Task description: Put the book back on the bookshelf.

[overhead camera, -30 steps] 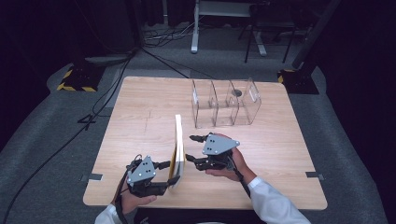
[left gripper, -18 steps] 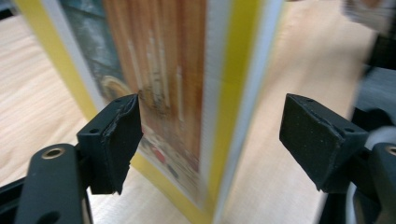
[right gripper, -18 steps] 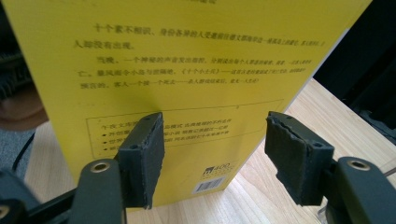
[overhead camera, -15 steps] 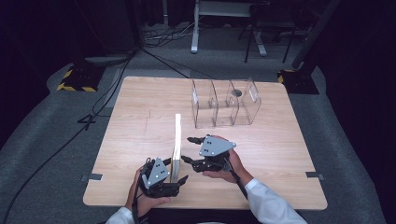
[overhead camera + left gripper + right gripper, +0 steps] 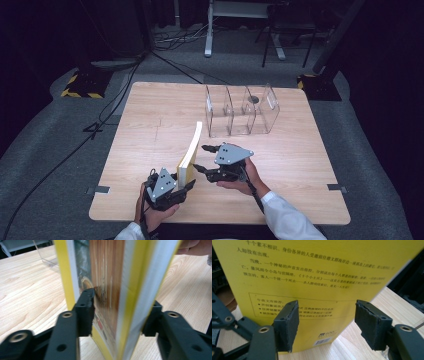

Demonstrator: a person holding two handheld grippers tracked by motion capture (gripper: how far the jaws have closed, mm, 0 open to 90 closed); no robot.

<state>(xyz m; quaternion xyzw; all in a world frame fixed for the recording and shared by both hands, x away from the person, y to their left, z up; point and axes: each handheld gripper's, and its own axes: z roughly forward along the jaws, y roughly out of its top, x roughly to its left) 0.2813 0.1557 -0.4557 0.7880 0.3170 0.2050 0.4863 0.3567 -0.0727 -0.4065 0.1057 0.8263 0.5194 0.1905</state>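
Here we see a yellow book [image 5: 190, 152] standing on edge on the wooden worktop [image 5: 150, 125], near the person's side and left of centre. The left gripper [image 5: 117, 315] has its jaws pinching the book's near end, one pad on the picture cover and the other against the opposite yellow cover. The right gripper [image 5: 325, 322] faces the back cover with its printed text; its jaws are spread, and we cannot tell whether they touch the cover. Farther back on the worktop stands a clear divided holder [image 5: 243, 111], well apart from the book.
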